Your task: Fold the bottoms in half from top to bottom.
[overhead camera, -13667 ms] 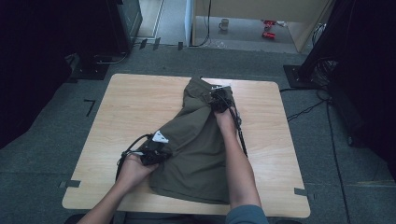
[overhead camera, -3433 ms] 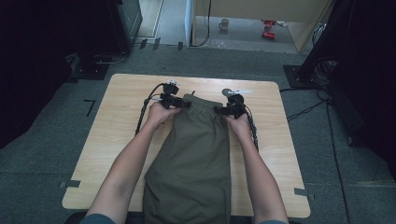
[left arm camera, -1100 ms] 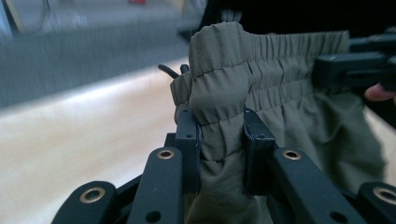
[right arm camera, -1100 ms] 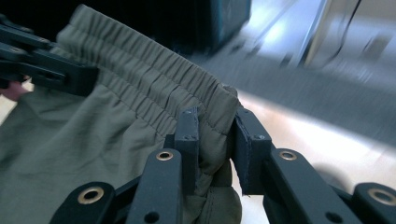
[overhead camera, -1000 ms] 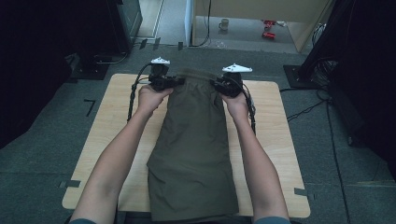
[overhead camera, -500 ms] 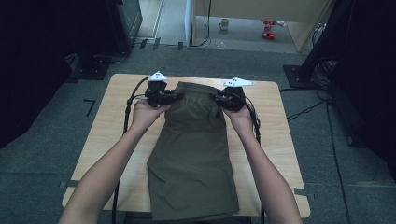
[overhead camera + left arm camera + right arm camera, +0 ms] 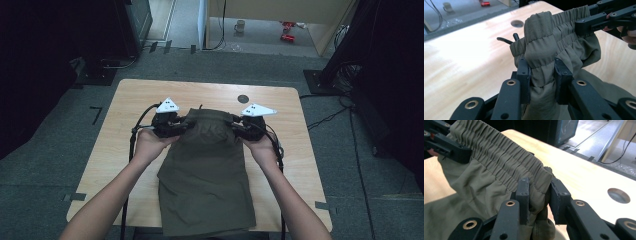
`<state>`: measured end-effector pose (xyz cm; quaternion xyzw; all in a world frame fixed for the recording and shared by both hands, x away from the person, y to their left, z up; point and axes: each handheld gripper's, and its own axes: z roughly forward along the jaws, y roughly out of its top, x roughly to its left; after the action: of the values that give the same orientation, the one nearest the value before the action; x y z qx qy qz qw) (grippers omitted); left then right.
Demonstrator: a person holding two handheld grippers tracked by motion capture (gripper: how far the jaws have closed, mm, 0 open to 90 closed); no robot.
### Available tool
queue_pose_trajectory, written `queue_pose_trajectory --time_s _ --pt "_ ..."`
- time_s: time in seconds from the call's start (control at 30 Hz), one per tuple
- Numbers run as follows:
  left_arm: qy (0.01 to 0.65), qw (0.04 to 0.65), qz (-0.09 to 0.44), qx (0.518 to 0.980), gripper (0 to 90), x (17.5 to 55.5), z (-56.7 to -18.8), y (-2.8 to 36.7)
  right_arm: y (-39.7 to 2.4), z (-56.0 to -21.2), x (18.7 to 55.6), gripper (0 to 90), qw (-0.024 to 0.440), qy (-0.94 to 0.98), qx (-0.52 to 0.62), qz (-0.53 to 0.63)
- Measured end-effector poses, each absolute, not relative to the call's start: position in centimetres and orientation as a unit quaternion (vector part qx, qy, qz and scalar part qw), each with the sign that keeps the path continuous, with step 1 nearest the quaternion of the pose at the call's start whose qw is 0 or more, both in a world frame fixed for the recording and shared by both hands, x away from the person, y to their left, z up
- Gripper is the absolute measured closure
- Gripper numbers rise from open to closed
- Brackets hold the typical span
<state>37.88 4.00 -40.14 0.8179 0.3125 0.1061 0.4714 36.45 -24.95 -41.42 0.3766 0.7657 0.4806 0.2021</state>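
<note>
**Shorts held by the waistband, fold about halfway**

The table [image 7: 125,100] takes up most of the high view, pale wood with a round hole [image 7: 243,98] near its far edge. Down its middle lie the shorts [image 7: 205,185], olive green, already narrowed into one long strip, so the lengthwise fold looks done. Their hem end reaches the near edge of the table and seems to hang slightly over it. The waistband [image 7: 207,117] is lifted off the wood and stretched between the two grippers, sagging a little in the middle.

The left gripper [image 7: 541,72] pinches the bunched elastic at one corner, cloth squeezed between its pads; the right gripper [image 7: 537,192] does the same at the other corner (each view also shows the opposite gripper clamped farther along the band). A black drawcord [image 7: 507,40] pokes out behind the waistband.

What seems left is the crosswise fold, bringing the waistband over toward the hem, then letting go and smoothing.

Bare wood lies on both sides of the strip and beyond the waistband, so the hands have free room. The near edge is the tight spot: the overhanging hem could slide off if the cloth is dragged nearer.
</note>
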Motion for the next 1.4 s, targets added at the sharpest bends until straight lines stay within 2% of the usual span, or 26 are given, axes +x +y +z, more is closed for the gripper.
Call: queue_pose_trajectory --time_s 0.4,0.73,1.0,1.2,1.4 --pt "0.325 0.444 0.069 0.832 72.0 34.2 -44.5 5.0 -24.2 -45.0 32.9 71.0 0.157 0.786 0.38 0.463" --pt "0.336 0.431 0.043 0.837 71.9 33.1 -47.5 5.3 -23.6 -48.2 31.6 71.1 0.133 0.798 0.391 0.438" --pt "0.348 0.434 0.042 0.83 72.5 34.2 -49.0 5.0 -23.6 -50.1 32.2 71.7 0.138 0.8 0.4 0.425" --pt "0.339 0.436 0.061 0.832 72.8 34.9 -49.3 4.9 -23.6 -50.6 33.0 71.8 0.149 0.799 0.399 0.424" --pt "0.345 0.433 0.06 0.831 72.6 37.3 -49.2 4.6 -23.5 -50.6 34.5 71.7 0.161 0.793 0.407 0.424"
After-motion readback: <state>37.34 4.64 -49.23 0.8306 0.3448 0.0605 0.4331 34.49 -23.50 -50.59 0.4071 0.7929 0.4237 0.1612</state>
